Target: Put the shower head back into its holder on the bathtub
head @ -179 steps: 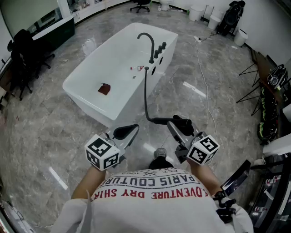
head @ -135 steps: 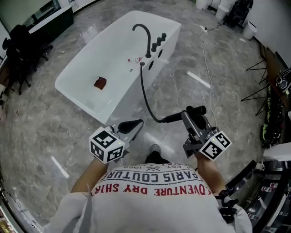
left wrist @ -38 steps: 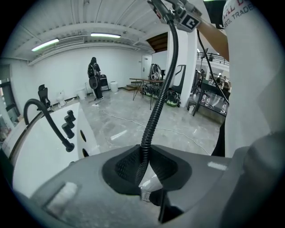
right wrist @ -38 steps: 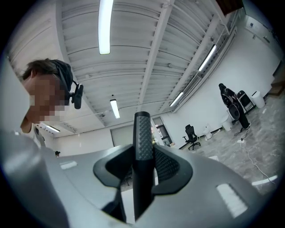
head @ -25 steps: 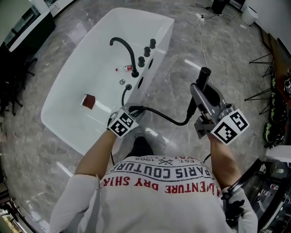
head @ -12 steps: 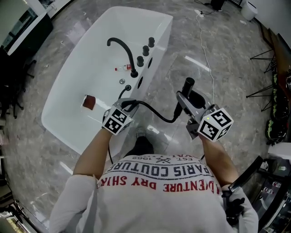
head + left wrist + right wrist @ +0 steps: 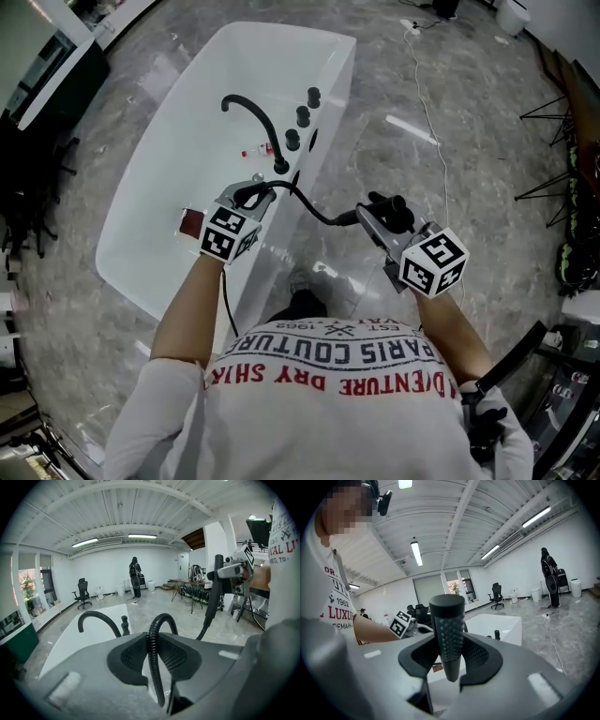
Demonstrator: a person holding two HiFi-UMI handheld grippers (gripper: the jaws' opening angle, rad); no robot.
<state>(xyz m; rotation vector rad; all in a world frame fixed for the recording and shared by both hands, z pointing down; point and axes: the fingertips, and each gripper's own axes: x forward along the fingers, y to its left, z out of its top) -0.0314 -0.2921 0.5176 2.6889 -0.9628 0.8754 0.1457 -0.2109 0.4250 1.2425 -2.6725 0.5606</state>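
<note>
Gripping the black shower head (image 7: 447,637) between its pads, the right gripper (image 7: 373,217) is holding it in the air over the floor, just beside the white bathtub (image 7: 178,122) and outside it. The left gripper (image 7: 253,193) is clamping the ribbed hose (image 7: 154,663) near the curved faucet (image 7: 251,114). Inside the tub, a dark red square (image 7: 192,222) is lying on the bottom, and a tiny red-and-white item (image 7: 253,152) is sitting by the faucet's base.
</note>
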